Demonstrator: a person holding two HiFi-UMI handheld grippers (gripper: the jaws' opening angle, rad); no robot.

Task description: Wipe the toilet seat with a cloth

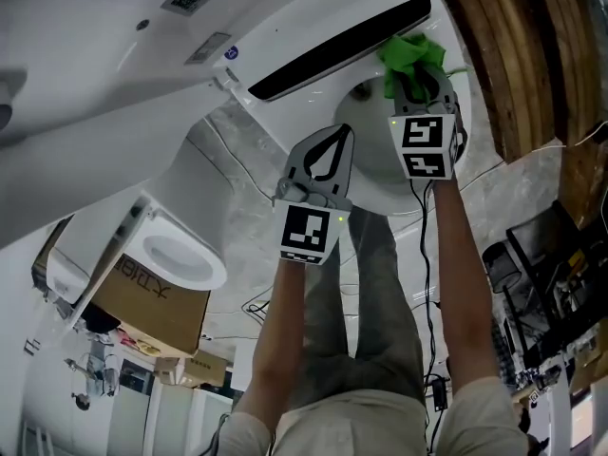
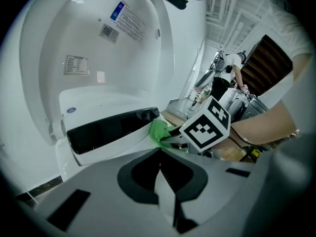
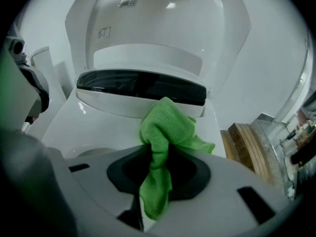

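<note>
Two grippers: right gripper (image 3: 155, 168) clamped on the green microfibre cloth (image 3: 165, 127); left gripper (image 2: 160, 171) closed, empty.
Cloth: bunched beyond the right fingertips, over the toilet seat's (image 3: 66, 127) rear.
Risk: the loose bunch may snag under the dark panel (image 3: 140, 85) and pull free.

Bright, even indoor light, cool white cast. Small glare spots on toilet lid (image 3: 158, 28). Gripper views: heavy fisheye, black vignette at corners. Cloth (image 3: 165, 127) crisp; up close, left gripper (image 2: 159, 157) body soft. Bg in head view dimmer.
</note>
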